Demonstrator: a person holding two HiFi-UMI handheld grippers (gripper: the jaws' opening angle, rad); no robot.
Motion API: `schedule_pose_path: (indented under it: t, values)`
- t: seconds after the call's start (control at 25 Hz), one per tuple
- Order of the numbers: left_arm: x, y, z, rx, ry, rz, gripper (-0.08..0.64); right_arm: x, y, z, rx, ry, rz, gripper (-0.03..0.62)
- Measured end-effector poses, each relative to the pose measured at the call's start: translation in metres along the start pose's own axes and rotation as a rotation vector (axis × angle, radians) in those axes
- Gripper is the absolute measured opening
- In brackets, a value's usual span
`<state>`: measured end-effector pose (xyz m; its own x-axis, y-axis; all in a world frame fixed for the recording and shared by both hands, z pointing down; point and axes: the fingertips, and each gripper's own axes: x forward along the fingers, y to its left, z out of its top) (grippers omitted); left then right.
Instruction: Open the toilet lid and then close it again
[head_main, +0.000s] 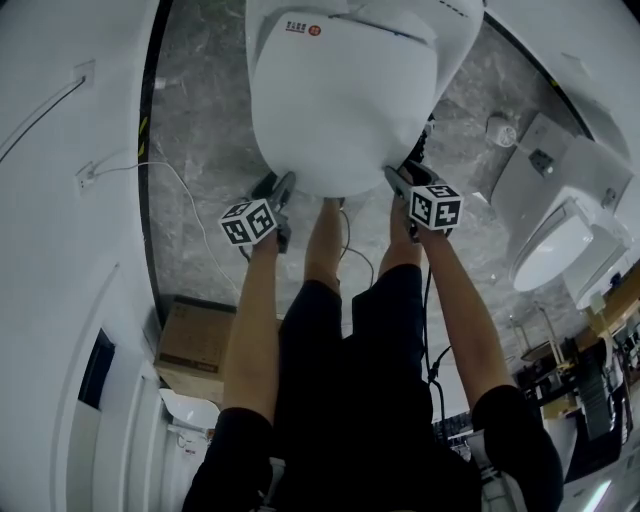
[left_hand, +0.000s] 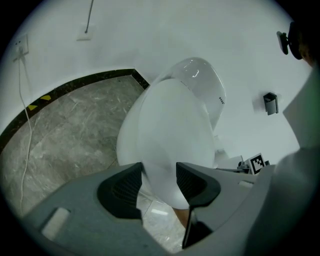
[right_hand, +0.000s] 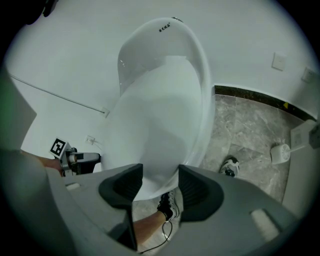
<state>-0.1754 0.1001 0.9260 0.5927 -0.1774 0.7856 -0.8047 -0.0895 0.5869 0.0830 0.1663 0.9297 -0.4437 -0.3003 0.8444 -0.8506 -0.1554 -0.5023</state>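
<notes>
The white toilet's lid (head_main: 340, 100) lies down over the bowl, seen from above in the head view. My left gripper (head_main: 284, 192) is at the front left of the lid's rim and my right gripper (head_main: 396, 180) at the front right. In the left gripper view the lid (left_hand: 170, 130) fills the middle, and its front edge sits in the gap of the left gripper (left_hand: 159, 175), whose jaws stand apart. The right gripper view shows the lid (right_hand: 160, 125) the same way, its front edge between the spread jaws of the right gripper (right_hand: 160, 177). Neither pair of pads presses on it.
A cardboard box (head_main: 195, 340) stands on the marble floor at the left by the white wall. A thin cable (head_main: 180, 190) trails over the floor. Another white fixture (head_main: 555, 250) stands at the right. The person's legs (head_main: 320, 250) are right before the bowl, one shoe (right_hand: 230, 166) beside it.
</notes>
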Motion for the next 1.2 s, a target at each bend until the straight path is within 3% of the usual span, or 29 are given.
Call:
schedule_pose_path:
  t: [0.24,0.32,0.36,0.52,0.64,0.84,1.0,1.2]
  values:
    - [-0.005,-0.001,-0.001,0.022,0.041,0.004,0.199,-0.005,0.008,0.001,0.019,-0.011,0.027,0.215]
    - [-0.006,-0.002,-0.002,0.021,0.052,0.005,0.199,-0.004,0.023,0.003,-0.022,-0.005,0.067,0.100]
    - [-0.006,-0.003,-0.002,0.019,0.055,0.003,0.199,-0.003,0.031,0.005,-0.041,-0.004,0.074,0.100]
    - [-0.005,-0.001,-0.001,0.003,0.059,0.001,0.192,0.002,0.040,0.016,0.030,-0.060,0.030,0.140]
    - [-0.005,0.002,0.000,0.001,0.060,0.008,0.156,0.000,0.035,0.014,-0.010,-0.075,-0.015,0.183]
    - [-0.006,0.003,0.000,-0.011,0.069,-0.006,0.143,-0.011,0.011,0.010,0.020,-0.080,-0.069,0.230]
    - [-0.013,0.006,0.001,-0.033,0.055,-0.019,0.064,-0.015,0.001,0.000,0.072,-0.059,-0.051,0.245]
    - [-0.017,0.005,0.002,-0.047,0.053,-0.038,0.057,-0.014,0.010,-0.004,0.075,-0.036,-0.010,0.247]
